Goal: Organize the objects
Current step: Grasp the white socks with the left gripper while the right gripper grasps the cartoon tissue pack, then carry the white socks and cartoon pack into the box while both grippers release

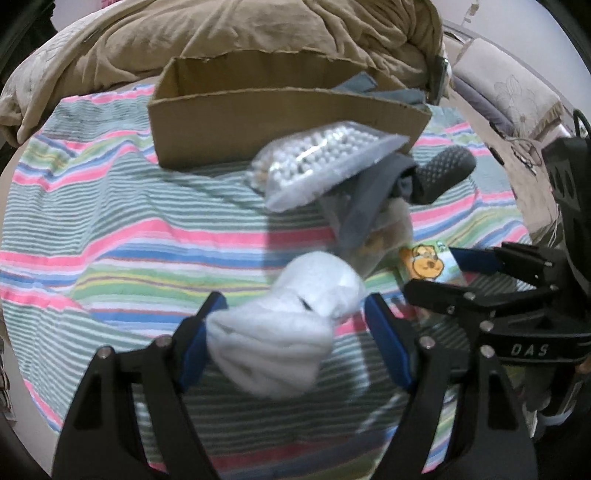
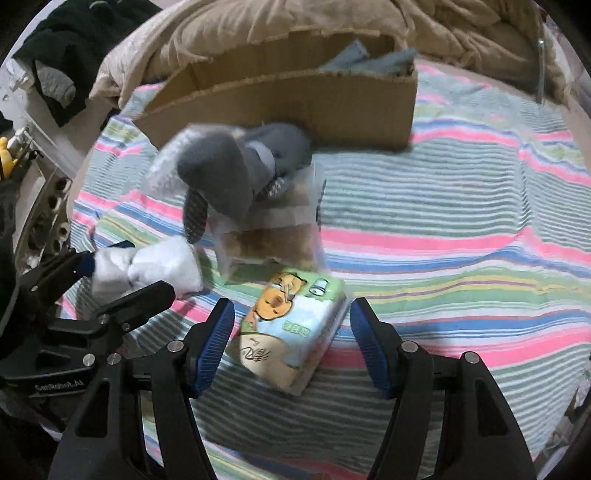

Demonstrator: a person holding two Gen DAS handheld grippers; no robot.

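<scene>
A white sock bundle (image 1: 291,328) lies on the striped blanket between the fingers of my left gripper (image 1: 295,314), which is open around it; the sock also shows in the right wrist view (image 2: 155,267). My right gripper (image 2: 291,321) is open around a tissue pack with a cartoon bear (image 2: 291,328), also seen from the left (image 1: 430,262). Beyond lie a bag of white beads (image 1: 321,158), grey socks (image 2: 229,166) and a clear snack bag (image 2: 273,240). An open cardboard box (image 1: 266,122) stands behind them.
A tan duvet (image 1: 221,33) is heaped behind the box. The striped blanket (image 2: 461,206) covers the bed. Blue-grey cloth (image 2: 373,59) lies in the box's right end. Dark clothes (image 2: 74,44) lie at the far left.
</scene>
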